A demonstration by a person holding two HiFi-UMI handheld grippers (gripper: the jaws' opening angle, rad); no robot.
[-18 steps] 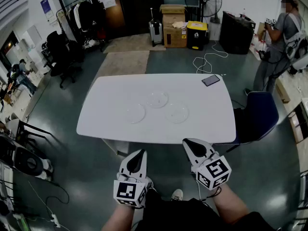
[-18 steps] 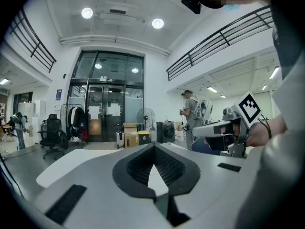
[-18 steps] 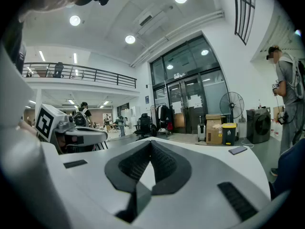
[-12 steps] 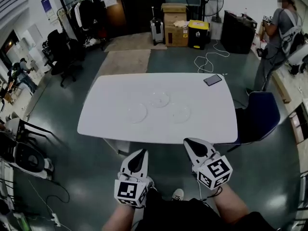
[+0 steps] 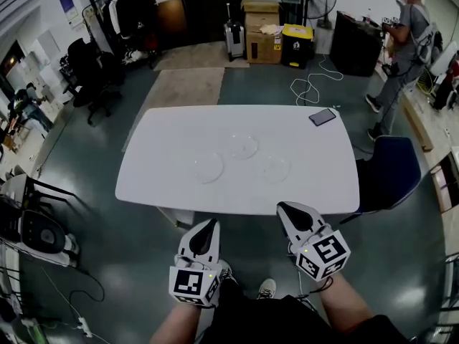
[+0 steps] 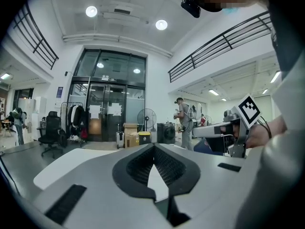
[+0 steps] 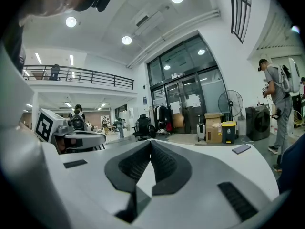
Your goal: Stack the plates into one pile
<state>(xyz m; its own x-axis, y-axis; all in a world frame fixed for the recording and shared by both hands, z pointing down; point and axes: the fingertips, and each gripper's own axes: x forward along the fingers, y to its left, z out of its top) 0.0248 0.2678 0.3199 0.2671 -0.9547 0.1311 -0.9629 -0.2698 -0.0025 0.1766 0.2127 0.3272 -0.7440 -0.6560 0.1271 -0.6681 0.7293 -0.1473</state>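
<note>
Ahead of both sets of jaws, well apart from them and beyond the near edge of the white table (image 5: 165, 142), lie three clear plates: the left plate (image 5: 209, 168), the middle plate (image 5: 244, 146) farthest off, and the right plate (image 5: 276, 168). None touches another, and no pile is begun.

Left gripper (image 5: 206, 229): jaws together, nothing between them. Right gripper (image 5: 288, 210): jaws together, likewise empty. Both are held short of the table, pointing roughly level toward it.

Handling, as judged: the plates look thin, rigid and transparent (glass or hard plastic, cannot tell which), so they are probably light, slick and liable to chip or skate on the smooth top. They sit flat, leaving little for a jaw to get under. The best hold appears to be the near rim — one jaw above the lip, one beneath — with a modest squeeze, each plate lifted rather than dragged.
</note>
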